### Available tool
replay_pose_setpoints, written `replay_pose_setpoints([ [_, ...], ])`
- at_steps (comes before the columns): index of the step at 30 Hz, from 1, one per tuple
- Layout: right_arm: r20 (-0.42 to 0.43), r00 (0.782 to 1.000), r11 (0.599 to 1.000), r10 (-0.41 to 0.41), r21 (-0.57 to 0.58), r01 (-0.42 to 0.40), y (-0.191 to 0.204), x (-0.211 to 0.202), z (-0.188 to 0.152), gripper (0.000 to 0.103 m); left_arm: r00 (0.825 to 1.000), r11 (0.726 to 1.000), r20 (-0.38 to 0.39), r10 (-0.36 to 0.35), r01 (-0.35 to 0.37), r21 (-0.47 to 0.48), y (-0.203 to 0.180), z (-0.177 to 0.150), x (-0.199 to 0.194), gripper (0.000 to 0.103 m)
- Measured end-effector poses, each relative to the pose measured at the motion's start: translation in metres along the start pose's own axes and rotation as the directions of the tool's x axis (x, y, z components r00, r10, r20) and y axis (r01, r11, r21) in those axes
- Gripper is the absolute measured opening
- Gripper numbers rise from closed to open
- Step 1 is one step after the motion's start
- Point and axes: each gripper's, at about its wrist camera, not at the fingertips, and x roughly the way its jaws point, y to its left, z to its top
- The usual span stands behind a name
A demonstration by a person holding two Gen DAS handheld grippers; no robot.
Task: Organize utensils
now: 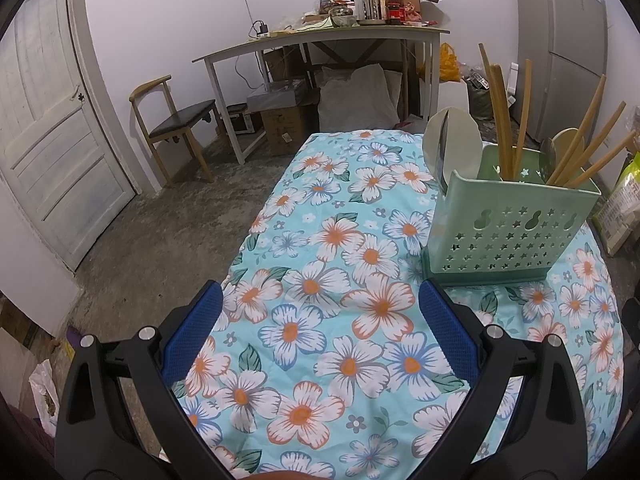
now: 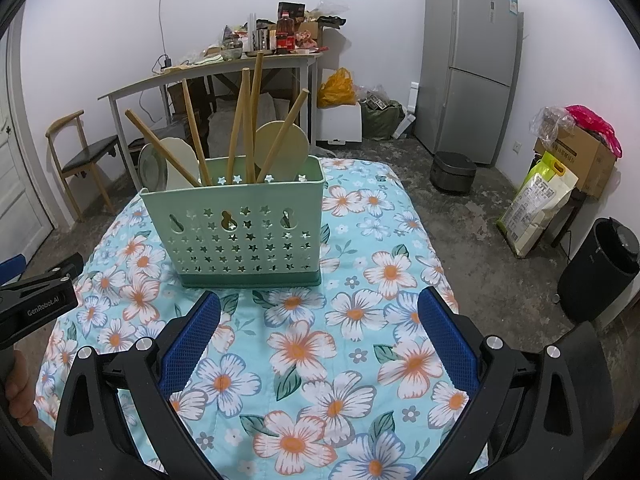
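Note:
A pale green perforated utensil holder (image 1: 508,236) (image 2: 240,232) stands upright on the floral-cloth table (image 1: 320,280) (image 2: 360,320). Several wooden utensils (image 1: 504,120) (image 2: 240,120) stand in it, handles up, with round pale plates (image 1: 452,144) (image 2: 282,140) behind them. My left gripper (image 1: 320,312) is open and empty, over the cloth to the left of the holder. My right gripper (image 2: 320,316) is open and empty, just in front of the holder. The left gripper's body also shows in the right wrist view (image 2: 36,300) at the left edge.
A wooden chair (image 1: 172,132), a white door (image 1: 44,120) and a cluttered desk (image 1: 328,36) stand beyond the table. A grey fridge (image 2: 472,64), a rice cooker (image 2: 454,170), a rice bag (image 2: 536,208) and a black bin (image 2: 600,268) stand to the right.

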Motion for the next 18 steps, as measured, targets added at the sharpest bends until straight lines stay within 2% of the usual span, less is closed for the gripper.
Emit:
replay_pose_setpoints([
  [18, 0.001, 1.0, 1.0, 0.001, 0.001, -0.001, -0.0001, -0.0001, -0.0002, 0.096, 1.0, 1.0, -0.002, -0.001, 0.001, 0.0, 0.0006, -0.0002, 0.0003, 0.095],
])
